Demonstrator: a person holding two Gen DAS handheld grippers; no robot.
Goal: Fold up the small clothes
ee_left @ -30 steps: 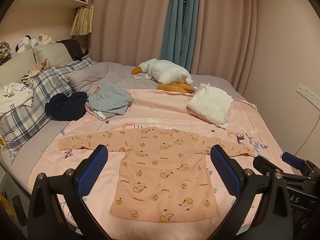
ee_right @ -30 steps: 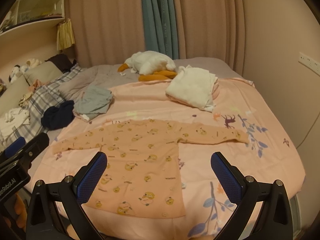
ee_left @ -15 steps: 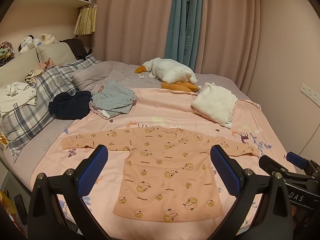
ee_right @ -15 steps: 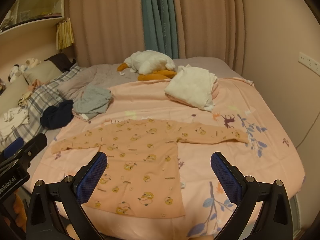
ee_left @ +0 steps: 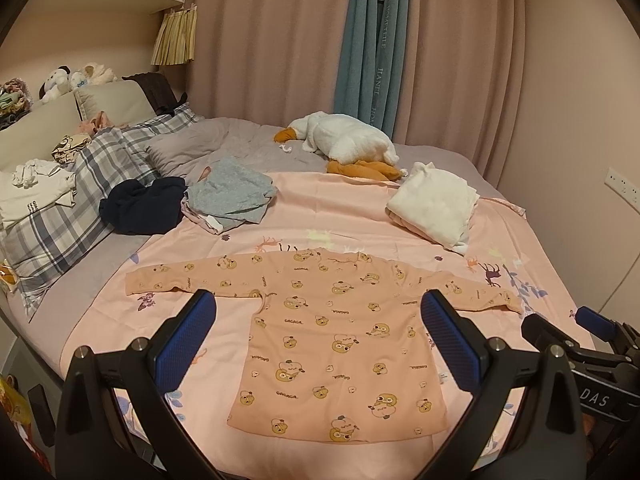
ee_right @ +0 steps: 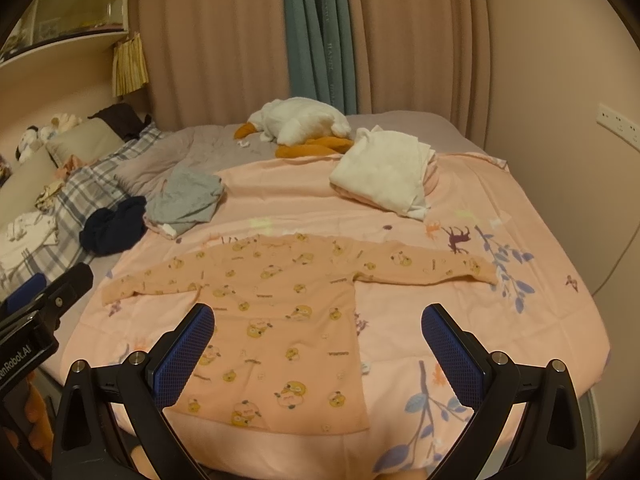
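Blue-padded left gripper (ee_left: 316,334) & right gripper (ee_right: 316,348) both spread wide, nothing held, above near bed edge. Peach printed shirt (ee_left: 340,336) flat on pink sheet (ee_left: 340,208), sleeves out. Beyond: grey clothes (ee_left: 232,192), white folded pile (ee_left: 436,204), goose plush (ee_left: 344,140).

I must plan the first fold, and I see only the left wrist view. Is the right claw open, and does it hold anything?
Observer: The right claw is wide open and holds nothing. It points at the lower half of the peach shirt.
Operator: My view is blocked on the right. Does the sheet go on past the right sleeve?
Observer: Yes. The pink sheet goes on past the right cuff, down to the bed's edge.
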